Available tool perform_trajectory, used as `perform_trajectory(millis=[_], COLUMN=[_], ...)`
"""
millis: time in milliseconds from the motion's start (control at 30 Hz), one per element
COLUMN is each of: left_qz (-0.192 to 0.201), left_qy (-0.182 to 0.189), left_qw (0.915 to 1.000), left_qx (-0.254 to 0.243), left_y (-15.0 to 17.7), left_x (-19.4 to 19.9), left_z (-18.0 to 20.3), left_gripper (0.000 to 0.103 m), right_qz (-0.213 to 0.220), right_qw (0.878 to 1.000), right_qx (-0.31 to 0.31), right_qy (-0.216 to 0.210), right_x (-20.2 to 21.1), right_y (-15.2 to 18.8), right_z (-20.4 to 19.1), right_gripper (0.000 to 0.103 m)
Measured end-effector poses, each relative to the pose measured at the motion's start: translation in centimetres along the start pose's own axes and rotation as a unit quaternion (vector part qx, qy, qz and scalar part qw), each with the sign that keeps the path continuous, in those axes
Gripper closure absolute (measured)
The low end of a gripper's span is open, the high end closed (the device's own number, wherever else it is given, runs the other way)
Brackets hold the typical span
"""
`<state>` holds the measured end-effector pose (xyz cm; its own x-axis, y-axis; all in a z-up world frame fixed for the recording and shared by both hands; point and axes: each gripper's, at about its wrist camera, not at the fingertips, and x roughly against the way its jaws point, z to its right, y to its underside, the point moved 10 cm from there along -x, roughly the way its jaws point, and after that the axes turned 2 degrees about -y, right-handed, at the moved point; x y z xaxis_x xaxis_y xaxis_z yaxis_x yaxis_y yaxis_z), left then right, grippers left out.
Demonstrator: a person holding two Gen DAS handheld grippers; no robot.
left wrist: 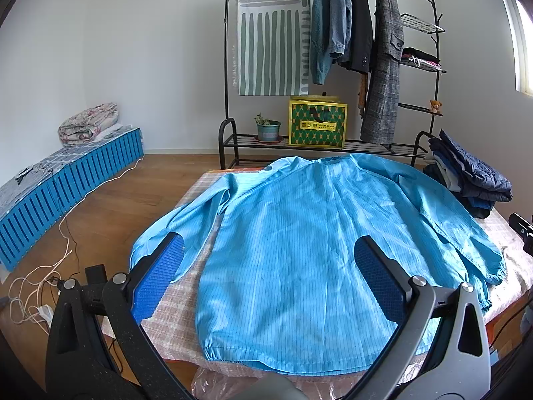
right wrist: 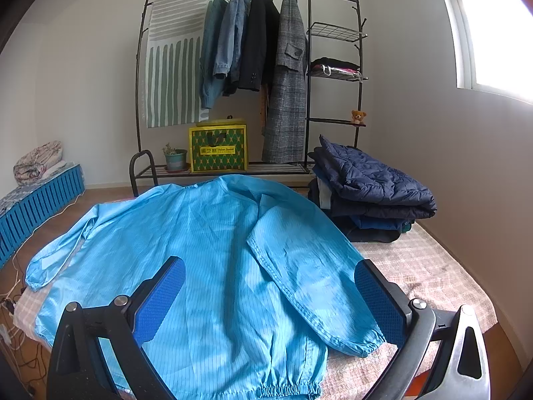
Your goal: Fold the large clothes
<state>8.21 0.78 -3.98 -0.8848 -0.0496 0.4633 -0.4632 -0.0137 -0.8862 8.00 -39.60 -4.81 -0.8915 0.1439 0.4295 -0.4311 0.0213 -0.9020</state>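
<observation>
Lying flat on the counter (right wrist: 433, 266), the jacket (left wrist: 299, 233) spreads with both sleeves out to the sides and its hem toward you. Your left gripper (left wrist: 269, 266) hovers above the hem, jaws apart and holding nothing. Your right gripper (right wrist: 269, 286) hangs over the right sleeve (right wrist: 309, 283), jaws apart too. A clothes pile (right wrist: 369, 193) sits at the far right corner.
</observation>
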Motion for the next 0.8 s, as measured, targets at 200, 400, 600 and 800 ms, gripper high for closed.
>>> perform_trajectory(millis=[200,400,600,800], left_qz=[0.000,0.002,0.002,0.000], left_qy=[-0.001,-0.004,-0.008,-0.010], left_qw=[1.0000,1.0000,1.0000,0.9999], left_qx=[0.000,0.001,0.003,0.004], left_y=[0.0,-0.2,-0.6,-0.8], left_x=[0.0,-0.1,-0.3,-0.5], left_z=[0.0,-0.6,-1.2,-1.5], left_gripper=[0.000,0.000,0.000,0.000], right_qz=[0.000,0.001,0.002,0.001], right_qw=[1.000,1.000,1.000,1.000], right_qx=[0.000,0.003,0.002,0.001], right_qy=[0.000,-0.003,-0.007,-0.008], right_x=[0.0,-0.1,-0.1,-0.1], right_y=[0.0,-0.1,-0.2,-0.2], right_z=[-0.1,-0.8,-1.0,-1.1], right_gripper=[0.000,0.000,0.000,0.000])
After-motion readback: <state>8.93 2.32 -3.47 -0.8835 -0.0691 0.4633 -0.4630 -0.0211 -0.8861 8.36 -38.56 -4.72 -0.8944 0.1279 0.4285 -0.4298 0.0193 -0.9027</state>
